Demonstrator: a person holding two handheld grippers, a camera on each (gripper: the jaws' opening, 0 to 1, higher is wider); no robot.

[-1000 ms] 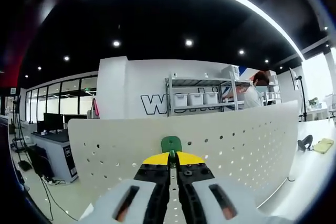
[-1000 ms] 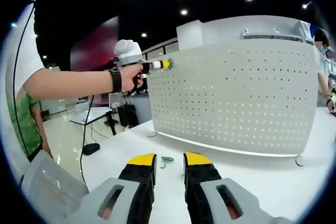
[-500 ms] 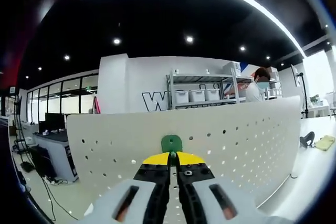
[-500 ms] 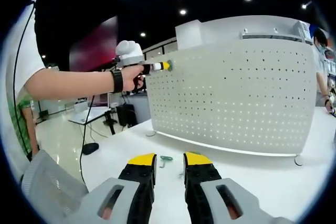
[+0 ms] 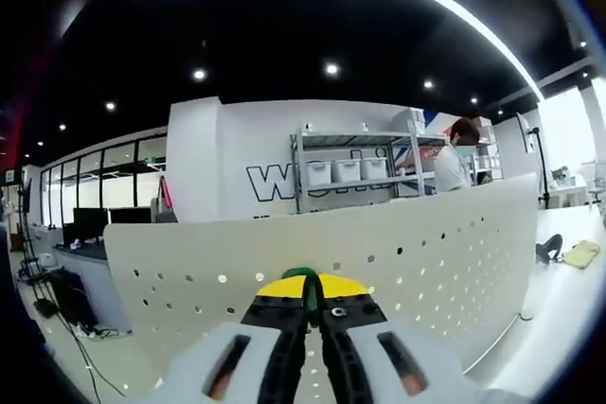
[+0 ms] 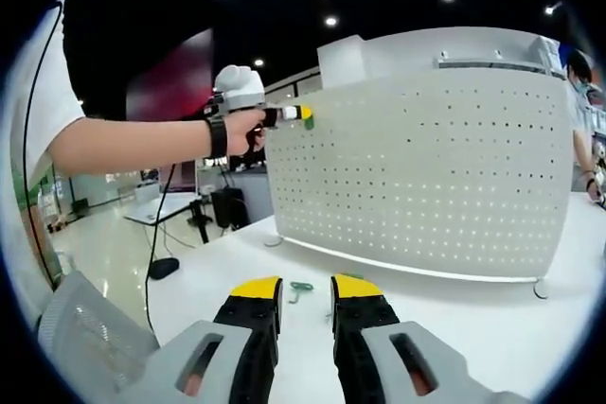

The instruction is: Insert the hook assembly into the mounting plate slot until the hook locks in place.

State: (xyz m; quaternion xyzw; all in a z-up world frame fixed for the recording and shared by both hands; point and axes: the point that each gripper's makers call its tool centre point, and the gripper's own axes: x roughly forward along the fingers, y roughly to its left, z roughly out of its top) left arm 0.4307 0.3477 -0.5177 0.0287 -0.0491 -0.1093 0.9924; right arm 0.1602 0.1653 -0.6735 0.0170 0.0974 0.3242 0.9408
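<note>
The white perforated mounting plate (image 5: 426, 253) stands upright on the white table (image 6: 454, 319) and spans the left gripper view. My left gripper (image 5: 307, 287) is shut on a small green hook (image 5: 305, 276), whose top just peeks above the yellow jaw tips, close to the plate's upper edge. In the right gripper view a person's hand holds that left gripper (image 6: 305, 117) against the upper left corner of the plate (image 6: 426, 177), with the green hook (image 6: 309, 123) at its tip. My right gripper (image 6: 306, 289) hovers low over the table, open. A second green hook (image 6: 300, 287) lies on the table beyond its jaws.
Behind the plate stands a metal shelf with white bins (image 5: 346, 172), and a person (image 5: 453, 160) works at it. A yellow item (image 5: 580, 256) and a dark object (image 5: 546, 251) lie on the table at the right. The plate rests on a round foot (image 6: 541, 289).
My left gripper has moved a little further toward the plate's top corner. The green hook now shows less above the jaw tips. The right gripper has stayed put.
</note>
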